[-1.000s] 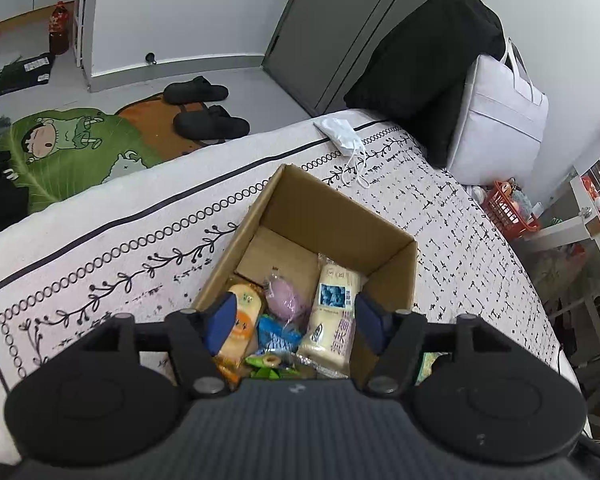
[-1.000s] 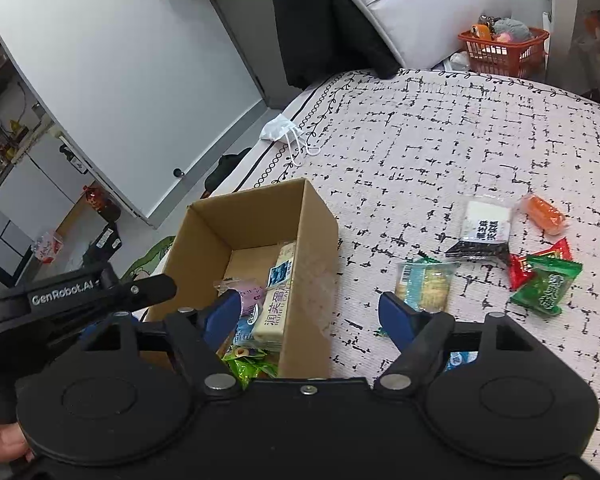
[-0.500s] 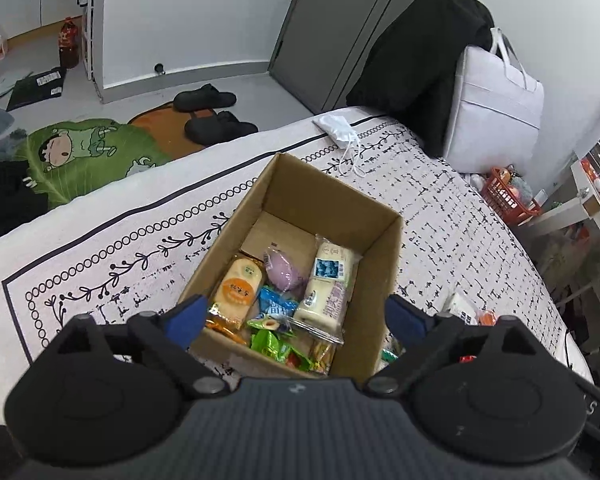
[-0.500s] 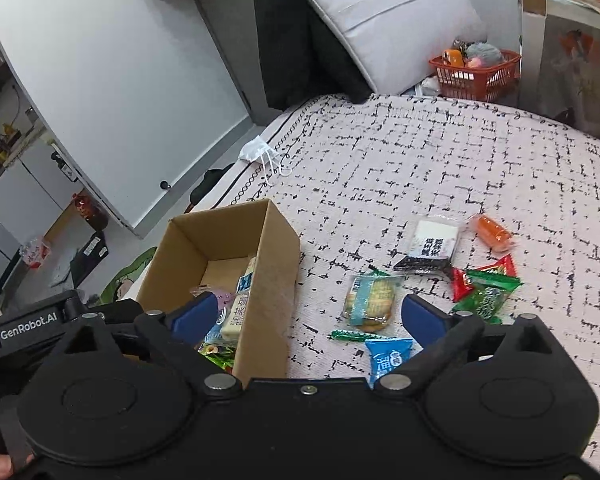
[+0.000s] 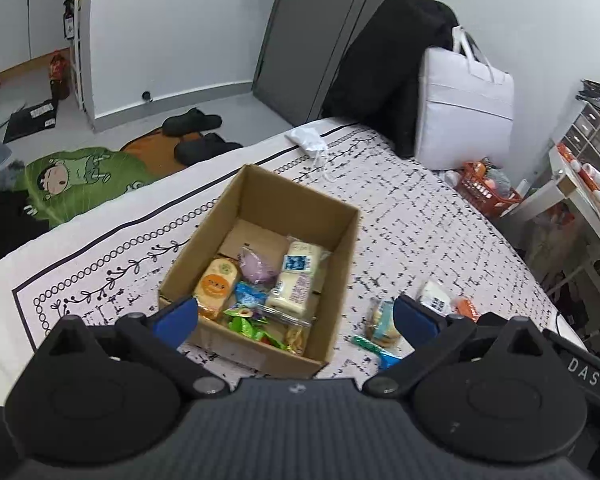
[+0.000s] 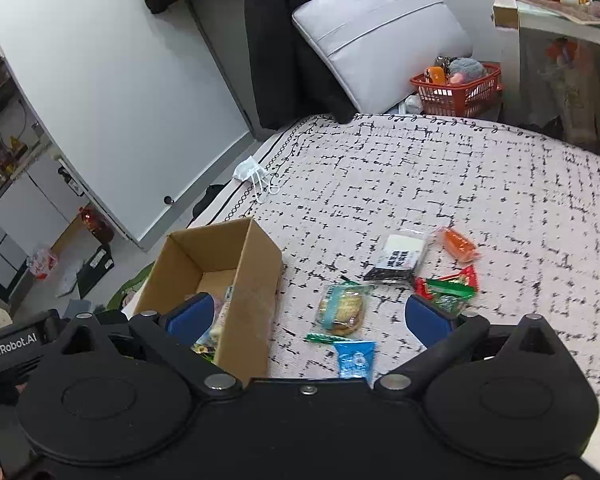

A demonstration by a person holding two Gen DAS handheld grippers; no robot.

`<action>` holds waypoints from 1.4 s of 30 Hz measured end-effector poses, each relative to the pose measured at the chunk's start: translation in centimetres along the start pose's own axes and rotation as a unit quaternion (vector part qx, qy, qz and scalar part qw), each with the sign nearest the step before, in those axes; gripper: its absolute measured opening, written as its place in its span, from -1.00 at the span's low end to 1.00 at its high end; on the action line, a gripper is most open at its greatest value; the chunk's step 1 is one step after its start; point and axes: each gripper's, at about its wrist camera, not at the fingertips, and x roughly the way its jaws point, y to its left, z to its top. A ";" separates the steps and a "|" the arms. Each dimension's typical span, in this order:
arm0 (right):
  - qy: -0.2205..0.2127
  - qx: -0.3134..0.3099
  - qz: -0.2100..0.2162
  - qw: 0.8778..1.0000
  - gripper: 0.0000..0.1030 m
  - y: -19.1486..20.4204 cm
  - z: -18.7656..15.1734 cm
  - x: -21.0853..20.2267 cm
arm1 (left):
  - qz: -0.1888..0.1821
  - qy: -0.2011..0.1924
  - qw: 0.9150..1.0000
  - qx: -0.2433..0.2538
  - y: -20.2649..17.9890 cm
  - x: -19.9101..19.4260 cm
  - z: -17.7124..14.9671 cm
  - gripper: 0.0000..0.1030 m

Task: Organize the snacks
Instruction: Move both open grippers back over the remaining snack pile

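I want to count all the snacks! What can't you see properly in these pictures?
- Right wrist view: the cardboard box wall and the right hand-held gripper hide most snacks inside.
- Left wrist view: the left hand-held gripper covers part of the loose snacks on the bed.
- Both views: packet labels are too small and blurred to read.

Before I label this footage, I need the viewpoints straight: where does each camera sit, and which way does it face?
Left wrist: on the left gripper, above the bed's near edge, looking down into the cardboard box; its blue jaws spread wide.
Right wrist: on the right gripper, looking across the bedspread at the loose snack packets; jaws wide, the left gripper at its left edge.
Shared: the box, the packets, the face mask, the grey bag.
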 end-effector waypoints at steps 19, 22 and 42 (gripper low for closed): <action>-0.008 0.002 0.011 1.000 1.00 -5.9 0.2 -2.8 | -0.017 0.007 1.000 0.010 -4.7 -1.6 -2.9 1.00; -0.017 0.016 0.020 1.000 1.00 -7.2 0.4 -3.4 | -0.014 0.007 1.000 0.018 -5.7 -1.6 -3.4 1.00; 0.009 0.070 0.012 0.997 0.98 -12.8 -0.2 -1.3 | -0.032 0.021 0.999 0.015 -9.4 3.0 -7.1 0.74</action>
